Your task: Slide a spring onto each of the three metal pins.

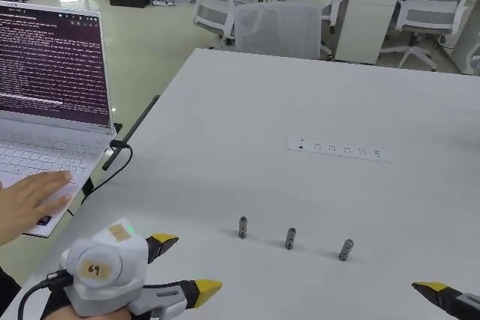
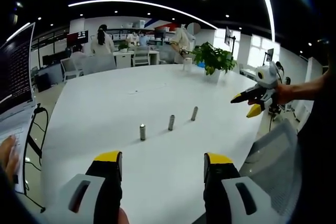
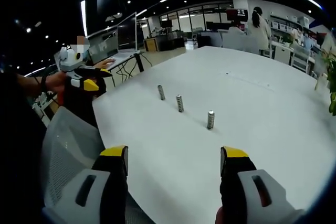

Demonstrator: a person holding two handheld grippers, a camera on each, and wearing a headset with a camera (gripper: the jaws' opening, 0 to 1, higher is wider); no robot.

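I held the left gripper point(image 1: 187, 263) low on my left side, its fingers point(image 2: 107, 158) spread wide apart and aimed to the right. The right gripper point(image 3: 173, 153) sat low on my right, fingers point(image 3: 234, 153) likewise parted, aimed toward the left one.

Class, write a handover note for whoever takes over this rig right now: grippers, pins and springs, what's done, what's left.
Left gripper: jaws open, empty, back from the pins.
Right gripper: jaws open, empty.
The left pin, middle pin and right pin stand in a row on the table. Each looks wrapped in a spring.
Done: apparently all three.
Left: check seating.
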